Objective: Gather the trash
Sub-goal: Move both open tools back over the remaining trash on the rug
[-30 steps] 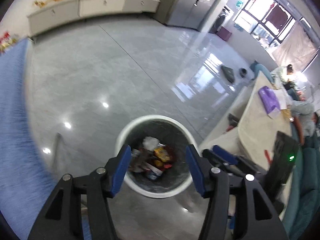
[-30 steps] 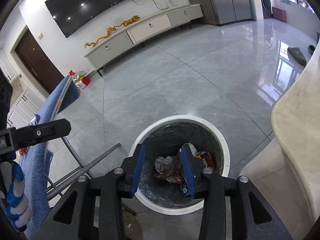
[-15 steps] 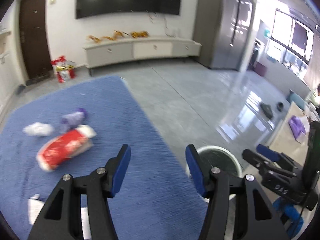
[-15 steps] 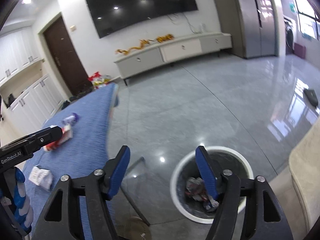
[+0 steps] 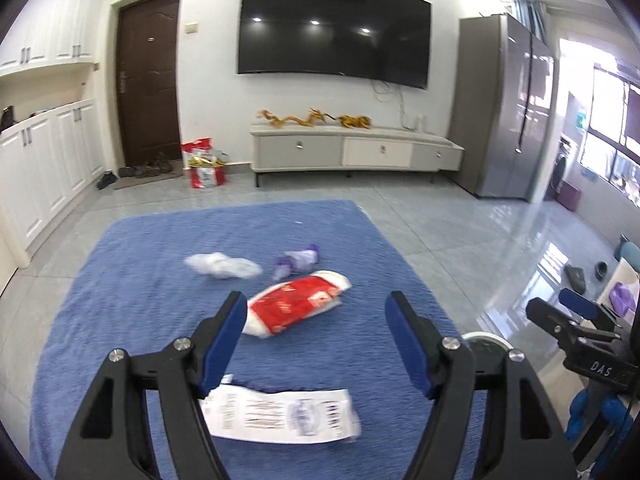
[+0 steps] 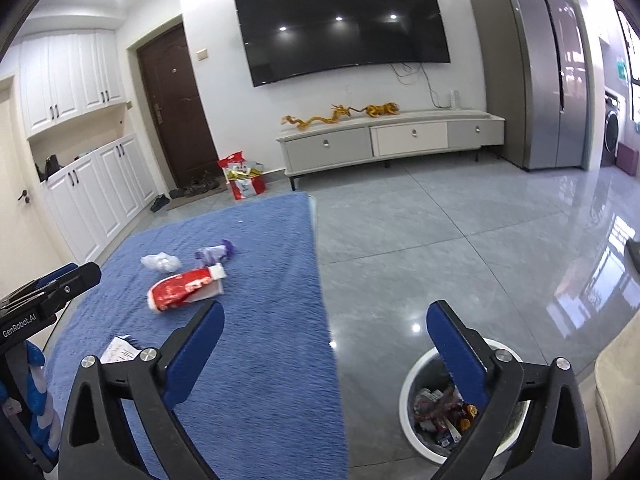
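Note:
On a blue cloth-covered table (image 5: 140,280) lie a red and white wrapper (image 5: 296,306), a crumpled white plastic scrap (image 5: 222,265), a purple wrapper (image 5: 298,261) and a white printed packet (image 5: 280,416). My left gripper (image 5: 316,340) hovers above the packet, its jaws opening with nothing between them. My right gripper (image 6: 324,354) hangs over the table's right edge, jaws opening wide and empty. A white trash bin (image 6: 416,380) holding several wrappers stands on the floor under its right finger. The red wrapper (image 6: 182,290) and the packet (image 6: 120,350) also show in the right wrist view.
Grey tiled floor (image 6: 460,240) spreads to the right of the table. A TV cabinet (image 5: 352,154) and wall TV stand at the back, a fridge (image 5: 504,120) at the right. A beige counter edge (image 6: 620,380) is beside the bin.
Both grippers rose from over the bin and swung left toward the blue table. The right jaws spread from narrow to wide; the left jaws spread a little.

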{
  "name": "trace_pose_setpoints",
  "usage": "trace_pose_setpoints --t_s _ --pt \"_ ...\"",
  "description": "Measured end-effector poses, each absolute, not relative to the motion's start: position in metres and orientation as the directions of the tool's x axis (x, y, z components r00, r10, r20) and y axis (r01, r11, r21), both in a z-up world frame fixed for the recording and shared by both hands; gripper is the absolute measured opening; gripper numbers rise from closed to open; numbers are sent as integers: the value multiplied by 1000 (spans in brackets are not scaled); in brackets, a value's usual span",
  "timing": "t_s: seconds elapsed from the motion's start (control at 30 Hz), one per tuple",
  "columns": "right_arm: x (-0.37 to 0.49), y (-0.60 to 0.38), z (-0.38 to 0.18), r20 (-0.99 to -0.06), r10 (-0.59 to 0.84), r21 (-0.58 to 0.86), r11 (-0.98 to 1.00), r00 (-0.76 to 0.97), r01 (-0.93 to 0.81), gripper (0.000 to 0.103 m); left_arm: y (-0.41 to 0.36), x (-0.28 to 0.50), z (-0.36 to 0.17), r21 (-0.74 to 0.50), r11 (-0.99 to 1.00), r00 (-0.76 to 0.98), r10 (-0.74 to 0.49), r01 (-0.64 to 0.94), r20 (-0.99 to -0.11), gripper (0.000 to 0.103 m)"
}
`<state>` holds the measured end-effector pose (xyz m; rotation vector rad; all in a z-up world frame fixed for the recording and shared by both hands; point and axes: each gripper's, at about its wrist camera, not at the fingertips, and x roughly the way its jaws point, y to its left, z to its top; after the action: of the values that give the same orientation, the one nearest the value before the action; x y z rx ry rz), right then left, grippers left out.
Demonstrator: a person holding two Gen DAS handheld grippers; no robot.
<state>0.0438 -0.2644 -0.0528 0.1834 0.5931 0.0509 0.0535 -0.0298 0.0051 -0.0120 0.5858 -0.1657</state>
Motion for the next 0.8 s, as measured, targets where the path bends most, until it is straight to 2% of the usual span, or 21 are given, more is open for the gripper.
trace_pose_setpoints --t_s 0.8 --pt "34 -178 -10 -517 162 95 987 840 -132 103 58 7 -3 -104 994 854 -91 44 -511 70"
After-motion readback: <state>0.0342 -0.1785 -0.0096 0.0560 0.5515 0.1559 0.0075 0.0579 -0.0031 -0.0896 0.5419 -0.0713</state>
